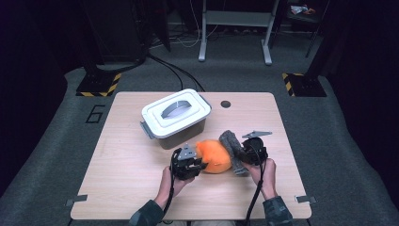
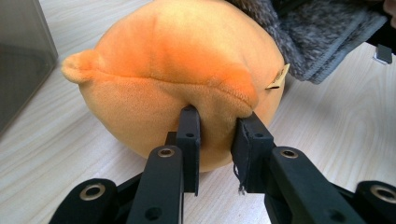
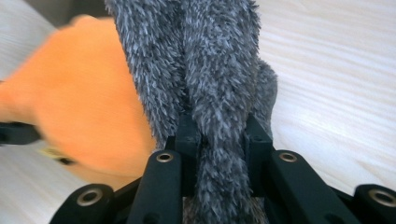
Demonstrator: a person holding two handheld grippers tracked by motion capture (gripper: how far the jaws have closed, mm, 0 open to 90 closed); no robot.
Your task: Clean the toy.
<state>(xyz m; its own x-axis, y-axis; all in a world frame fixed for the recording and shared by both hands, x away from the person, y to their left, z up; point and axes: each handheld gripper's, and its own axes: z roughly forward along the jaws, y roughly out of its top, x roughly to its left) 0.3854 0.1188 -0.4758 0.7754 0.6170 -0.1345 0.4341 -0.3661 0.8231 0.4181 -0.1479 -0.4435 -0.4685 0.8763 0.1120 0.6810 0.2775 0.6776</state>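
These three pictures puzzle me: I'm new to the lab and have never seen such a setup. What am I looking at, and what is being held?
No robot here: a person at a wooden table holds a hand tool with black two-jaw tongs in each hand. The high view looks down from above the person's side. The other two come from cameras riding on each tool, looking along its jaws.

On the table stands a grey storage box with a white lid. In front of it lies an orange plush toy with a grey fuzzy cloth against it.

The left tongs pinch a fold of the orange toy. The right tongs are clamped on the grey cloth.
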